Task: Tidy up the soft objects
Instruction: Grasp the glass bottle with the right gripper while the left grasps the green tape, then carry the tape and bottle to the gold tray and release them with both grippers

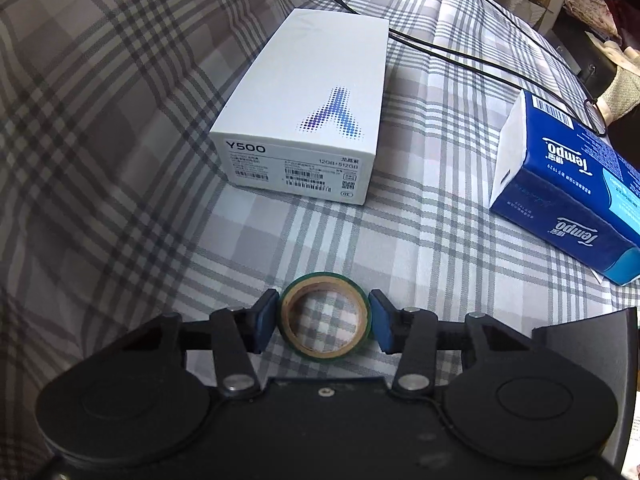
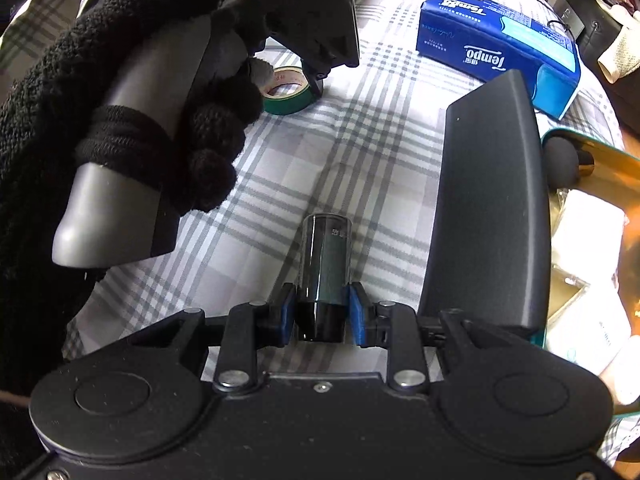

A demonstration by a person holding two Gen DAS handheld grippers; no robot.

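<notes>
Two tongs are each squeezing one thing over the checked bed cover.

The left tongs are pressing their blue pads on both sides of a green tape roll that is lying flat on the checked cover; the roll's near edge is dipping behind the black tool body. The right tongs are clamping a dark shiny can, and its bottom end is hiding between the pads, so its label is hard to read. A gloved hand is blocking most of the left tool in the right view. Past the roll a white phone box is sitting, with a black cord looping behind it. The blue tissue pack is lying near the cover's right edge, cut off by the picture. A black case is covering part of something teal and gold on the right.
</notes>
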